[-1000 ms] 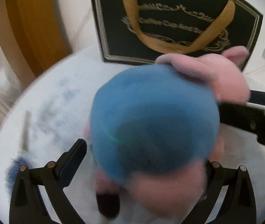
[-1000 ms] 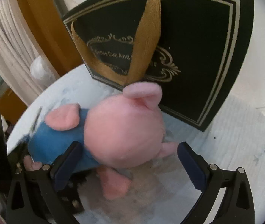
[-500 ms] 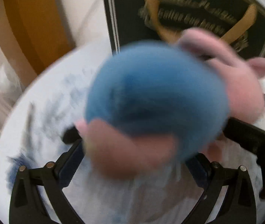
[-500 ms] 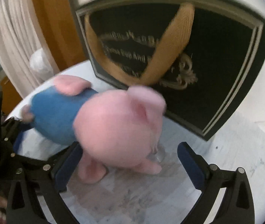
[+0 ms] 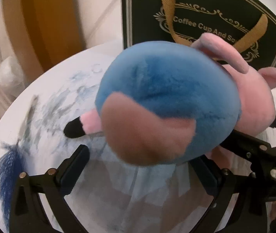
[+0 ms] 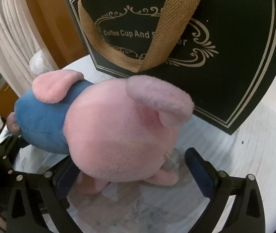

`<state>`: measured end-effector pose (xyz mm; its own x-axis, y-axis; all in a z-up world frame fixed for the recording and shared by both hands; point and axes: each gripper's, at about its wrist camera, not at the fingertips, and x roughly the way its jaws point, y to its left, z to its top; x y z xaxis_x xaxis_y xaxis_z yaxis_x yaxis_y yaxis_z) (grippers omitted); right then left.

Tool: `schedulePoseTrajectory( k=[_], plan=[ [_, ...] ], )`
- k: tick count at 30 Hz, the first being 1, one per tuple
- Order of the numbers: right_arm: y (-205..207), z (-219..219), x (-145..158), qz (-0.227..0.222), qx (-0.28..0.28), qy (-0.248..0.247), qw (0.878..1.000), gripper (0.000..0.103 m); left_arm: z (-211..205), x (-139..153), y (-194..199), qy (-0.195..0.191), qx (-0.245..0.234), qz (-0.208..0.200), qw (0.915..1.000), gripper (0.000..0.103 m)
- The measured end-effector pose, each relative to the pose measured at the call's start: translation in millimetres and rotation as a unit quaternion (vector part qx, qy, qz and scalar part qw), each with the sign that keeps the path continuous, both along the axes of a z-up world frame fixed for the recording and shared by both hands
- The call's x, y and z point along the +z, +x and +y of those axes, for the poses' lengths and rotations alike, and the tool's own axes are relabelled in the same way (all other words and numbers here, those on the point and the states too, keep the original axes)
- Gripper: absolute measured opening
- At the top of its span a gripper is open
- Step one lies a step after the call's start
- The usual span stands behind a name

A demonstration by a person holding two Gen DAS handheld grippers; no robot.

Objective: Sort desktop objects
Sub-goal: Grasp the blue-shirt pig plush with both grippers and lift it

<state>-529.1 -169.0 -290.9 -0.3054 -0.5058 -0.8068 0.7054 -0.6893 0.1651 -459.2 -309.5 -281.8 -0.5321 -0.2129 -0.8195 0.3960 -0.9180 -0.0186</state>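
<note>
A plush pig with a blue body and a pink head stands on the round white marble table, just in front of a black gift bag with gold ribbon handles. My left gripper is open behind the pig's blue rear. Its left finger is apart from the plush and its right finger is partly hidden under it. My right gripper is open around the pink head. Its left finger sits tucked under the head and its right finger stands apart. The right gripper's frame shows beneath the pig.
A blue feather lies at the table's left edge. Beyond the rim are an orange wooden frame, a white plastic bag and pale curtains. Bare tabletop shows to the right of the pig.
Both grippers and the pig have shifted toward the black bag. The pig has turned, so its rear and a hoofed leg now face the left camera. Both jaws stay wide.
</note>
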Motion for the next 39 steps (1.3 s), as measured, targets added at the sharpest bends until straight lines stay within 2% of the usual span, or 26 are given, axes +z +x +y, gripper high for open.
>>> schedulePoseTrajectory(
  k=[3, 7, 9, 12, 15, 19, 21, 23, 26, 27, 28, 29, 30, 32, 36, 39],
  plan=[
    [1, -3, 3, 0.004, -0.003, 0.003, 1.000, 0.103, -5, 2, -9, 0.002, 0.001, -0.017, 0.9999, 0.103],
    [2, -3, 10, 0.011, -0.001, 0.000, 1.000, 0.103, 6, 21, -5, -0.083, -0.010, 0.018, 0.9964, 0.103],
    [2, -7, 14, 0.022, -0.001, -0.001, 1.000, 0.103, 8, 26, -11, -0.101, -0.024, 0.028, 0.9942, 0.103],
    [-5, -11, 14, 0.020, -0.008, -0.012, 1.000, 0.103, 2, 28, -27, -0.090, -0.042, 0.034, 0.9945, 0.103],
    [-16, -16, 11, 0.005, -0.026, -0.019, 0.999, 0.103, -3, 33, -37, -0.097, -0.050, 0.029, 0.9936, 0.103],
    [-14, -6, 21, 0.000, -0.034, -0.072, 0.997, 0.103, -15, 42, -40, -0.066, -0.059, 0.054, 0.9946, 0.103],
    [-19, -10, 21, 0.003, -0.041, -0.067, 0.997, 0.103, -22, 39, -53, -0.062, -0.062, 0.047, 0.9951, 0.103],
    [-28, -16, 14, -0.012, -0.053, -0.064, 0.996, 0.103, -27, 37, -64, -0.061, -0.070, 0.043, 0.9948, 0.103],
    [-39, -19, 8, -0.030, -0.069, -0.076, 0.994, 0.103, -32, 36, -71, -0.046, -0.102, 0.055, 0.9923, 0.103],
    [-42, -20, 6, -0.036, -0.069, -0.084, 0.993, 0.103, -31, 36, -71, -0.044, -0.112, 0.061, 0.9909, 0.098],
    [-44, -22, 4, -0.035, -0.074, -0.081, 0.993, 0.095, -29, 35, -71, -0.041, -0.122, 0.062, 0.9898, 0.082],
    [-43, -23, 4, -0.030, -0.074, -0.080, 0.994, 0.089, -26, 35, -70, -0.031, -0.134, 0.062, 0.9886, 0.073],
    [-38, -24, 6, -0.018, -0.072, -0.074, 0.995, 0.084, -21, 36, -69, -0.030, -0.145, 0.063, 0.9871, 0.059],
    [-30, -23, 8, -0.001, -0.072, -0.066, 0.995, 0.077, -9, 38, -67, -0.050, -0.150, 0.065, 0.9853, 0.057],
    [-22, -10, 15, 0.011, -0.079, -0.068, 0.994, 0.073, 3, 44, -58, -0.029, -0.158, 0.060, 0.9851, 0.045],
    [-10, 10, 25, 0.008, -0.084, -0.078, 0.993, 0.065, 21, 53, -36, -0.027, -0.170, 0.056, 0.9835, 0.044]
  ],
)
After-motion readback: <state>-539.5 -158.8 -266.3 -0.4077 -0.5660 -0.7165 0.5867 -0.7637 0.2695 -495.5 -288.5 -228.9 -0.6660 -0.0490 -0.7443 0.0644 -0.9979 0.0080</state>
